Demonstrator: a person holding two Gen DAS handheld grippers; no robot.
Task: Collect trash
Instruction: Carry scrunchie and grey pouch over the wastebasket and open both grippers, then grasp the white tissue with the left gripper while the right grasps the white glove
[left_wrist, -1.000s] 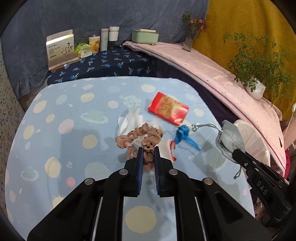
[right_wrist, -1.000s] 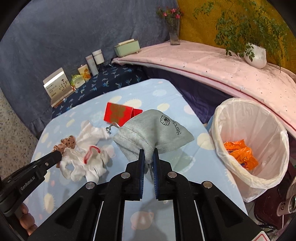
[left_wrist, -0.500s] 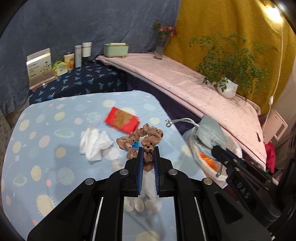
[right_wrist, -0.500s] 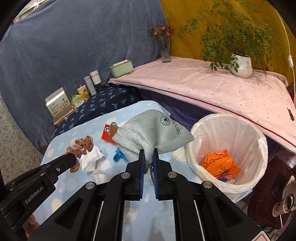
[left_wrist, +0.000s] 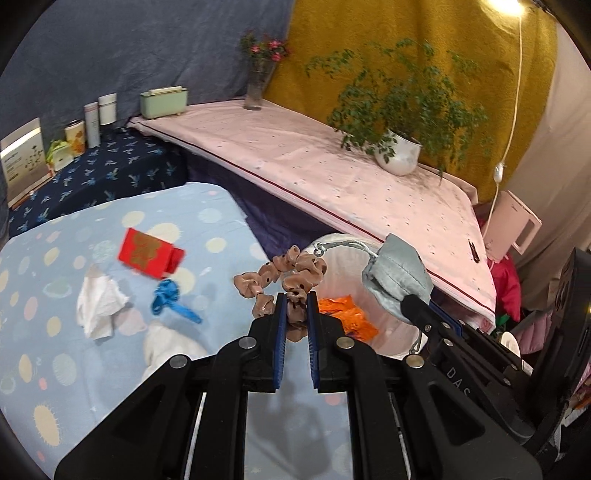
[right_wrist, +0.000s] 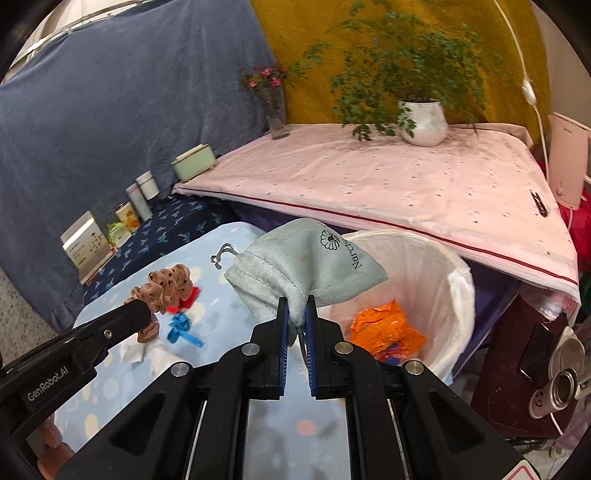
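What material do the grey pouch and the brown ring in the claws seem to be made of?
Grey pouch: soft matte fabric, probably velvety; stitched hem, drawstring and slack folds suggest it. Brown ring: thin gathered cloth with dark dots, likely a scrunchie; ruffles show slight sheen.

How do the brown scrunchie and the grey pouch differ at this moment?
The scrunchie is brown, spotted and ruffled, pinched in the left gripper; the pouch is plain grey with printed lettering and a drawstring, pinched in the right gripper. Both are soft fabric, held up near the white-lined bin.
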